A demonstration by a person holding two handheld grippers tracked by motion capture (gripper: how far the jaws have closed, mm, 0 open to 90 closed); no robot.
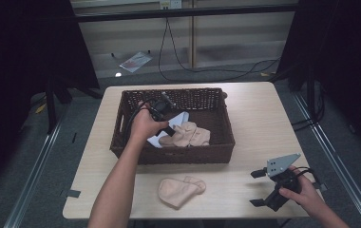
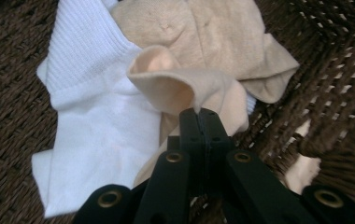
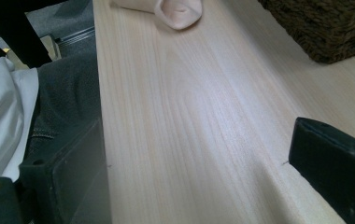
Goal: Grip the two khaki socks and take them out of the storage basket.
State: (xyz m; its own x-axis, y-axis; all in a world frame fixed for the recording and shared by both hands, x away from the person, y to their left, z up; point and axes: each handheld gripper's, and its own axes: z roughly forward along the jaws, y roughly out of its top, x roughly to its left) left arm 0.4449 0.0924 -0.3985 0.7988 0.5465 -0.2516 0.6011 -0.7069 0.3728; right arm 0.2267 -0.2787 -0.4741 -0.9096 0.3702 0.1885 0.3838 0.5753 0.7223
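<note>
— Two grippers were out. The right gripper (image 1: 260, 188) sat nearest, at the table's (image 1: 254, 118) front right corner, jaws spread wide, nothing between them.

— And just beyond it?

— One folded beige sock (image 1: 180, 189) lay loose on the wood, in front of the basket (image 1: 221, 123). The right gripper view caught its rolled end (image 3: 178, 10) well ahead of the open jaws.

— Farther in?

— The left gripper (image 2: 199, 116) had reached down into the basket. Its jaws were pressed together on the edge of another beige sock (image 2: 180, 88), at the open cuff, and the fabric stood up in a soft curl above the tips.

— What lay under that one?

— A white sock (image 2: 91, 121), ribbed at the cuff, flat on the basket floor, with a further piece of beige cloth (image 2: 213, 32) behind, toward the far wall.

— How would such a sock handle?

— Likely very light and limp. It would sag and drape from whatever point held it, with no stiffness to keep a shape. Nothing fragile about it, and knit cloth should not slip much from closed jaws.

— So where to take hold?

— The cuff edge looked the sensible place, a thin fold the jaws could close on fully. The risk was probably catching the white sock beneath along with it, since the two lay touching.
</note>
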